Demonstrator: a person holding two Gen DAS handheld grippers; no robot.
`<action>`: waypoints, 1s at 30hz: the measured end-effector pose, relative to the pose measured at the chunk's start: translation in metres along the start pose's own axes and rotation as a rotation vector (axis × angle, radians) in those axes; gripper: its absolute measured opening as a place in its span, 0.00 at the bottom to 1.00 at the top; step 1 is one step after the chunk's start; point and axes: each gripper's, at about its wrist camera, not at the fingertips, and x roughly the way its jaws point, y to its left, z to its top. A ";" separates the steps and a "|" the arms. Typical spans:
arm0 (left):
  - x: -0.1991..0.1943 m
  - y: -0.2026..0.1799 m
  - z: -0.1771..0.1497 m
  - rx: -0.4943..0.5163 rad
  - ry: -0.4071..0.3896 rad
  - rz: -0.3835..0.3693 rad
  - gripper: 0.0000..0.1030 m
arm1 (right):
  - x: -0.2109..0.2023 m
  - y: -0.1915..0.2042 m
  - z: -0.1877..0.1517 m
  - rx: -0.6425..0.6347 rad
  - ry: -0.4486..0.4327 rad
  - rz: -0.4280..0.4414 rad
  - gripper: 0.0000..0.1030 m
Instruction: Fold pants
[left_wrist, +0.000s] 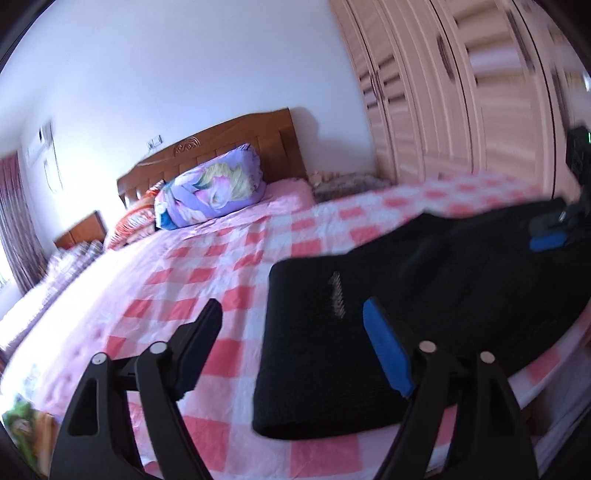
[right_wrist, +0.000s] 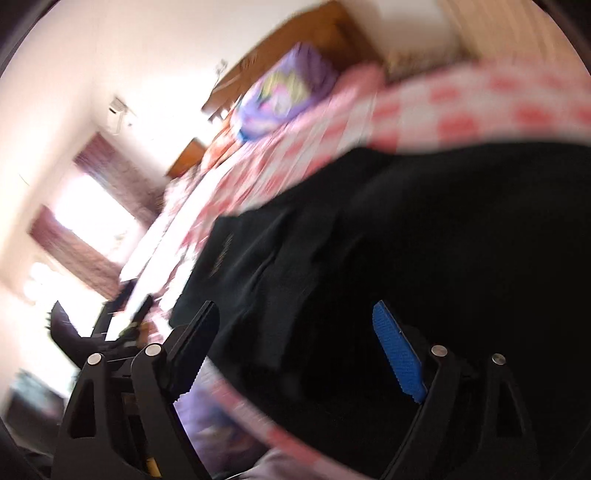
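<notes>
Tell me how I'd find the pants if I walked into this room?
Look at the big bed with the pink-and-white checked sheet. Near its front edge, away from the wooden headboard and the purple bundle of bedding, lies a flat dark slab of cloth: the pants. They are the only black thing on the sheet.

A home bedroom, no doubt about it. A bed (left_wrist: 207, 266) fills the middle of the left wrist frame under a pink check sheet (left_wrist: 229, 236), with a wooden headboard (left_wrist: 221, 147) against the white wall (left_wrist: 166, 66) above centre. A purple quilt (left_wrist: 214, 192) is bundled at the head. Upper right, a tall wardrobe (left_wrist: 461, 92) with panelled doors. Far left, a curtain (left_wrist: 14, 206), an air conditioner (left_wrist: 38, 146) high on the wall and a low nightstand (left_wrist: 83, 229) beside the bed.
</notes>
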 end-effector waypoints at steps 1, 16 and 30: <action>0.002 0.003 0.006 -0.043 -0.007 -0.044 0.82 | 0.002 0.003 0.007 -0.008 -0.007 0.027 0.78; 0.090 -0.012 -0.024 -0.108 0.363 -0.120 0.81 | 0.104 0.018 0.037 -0.054 0.178 0.081 0.55; 0.210 0.013 0.056 -0.289 0.470 -0.227 0.89 | 0.081 0.036 -0.016 -0.189 0.236 0.126 0.70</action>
